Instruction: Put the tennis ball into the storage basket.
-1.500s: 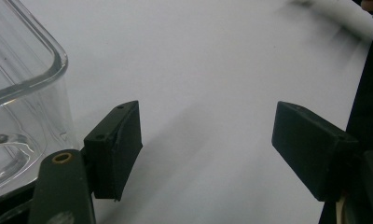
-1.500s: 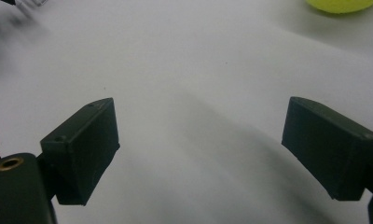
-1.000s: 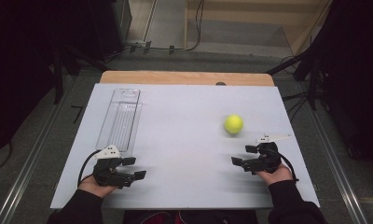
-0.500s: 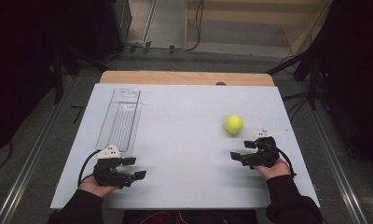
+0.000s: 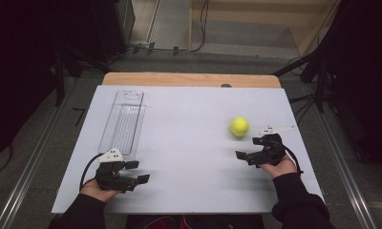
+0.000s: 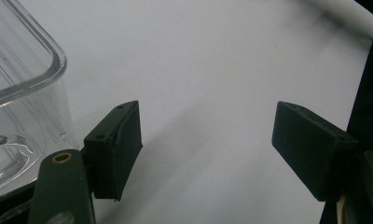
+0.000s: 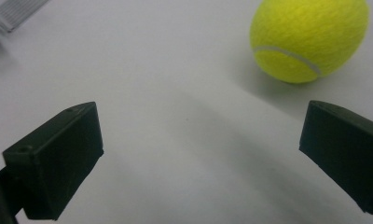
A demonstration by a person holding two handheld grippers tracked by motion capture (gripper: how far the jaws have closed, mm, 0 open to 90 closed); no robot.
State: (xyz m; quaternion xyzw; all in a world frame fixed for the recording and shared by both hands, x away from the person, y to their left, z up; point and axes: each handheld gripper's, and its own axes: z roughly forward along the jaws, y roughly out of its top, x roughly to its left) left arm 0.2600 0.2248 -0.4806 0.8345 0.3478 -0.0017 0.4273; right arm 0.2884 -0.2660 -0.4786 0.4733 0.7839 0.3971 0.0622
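— Looking into that clear tray (image 5: 121,123) at the desk's (image 5: 189,143) left, anything inside?
— Nothing I can make out; its near corner is cut off beside the left tongs (image 5: 134,171), jaws spread wide.
— And the right tongs (image 5: 243,155)?
— Spread too, gripping nothing — tennis ball (image 5: 239,127) rests just beyond them.

A white rectangular board (image 5: 189,143) covers a light wooden table (image 5: 189,79), whose far edge shows as a strip beyond the board. The grey floor (image 5: 36,143) surrounds them, with metal rails (image 5: 22,176) along both sides and black cables (image 5: 175,47) at the far end.
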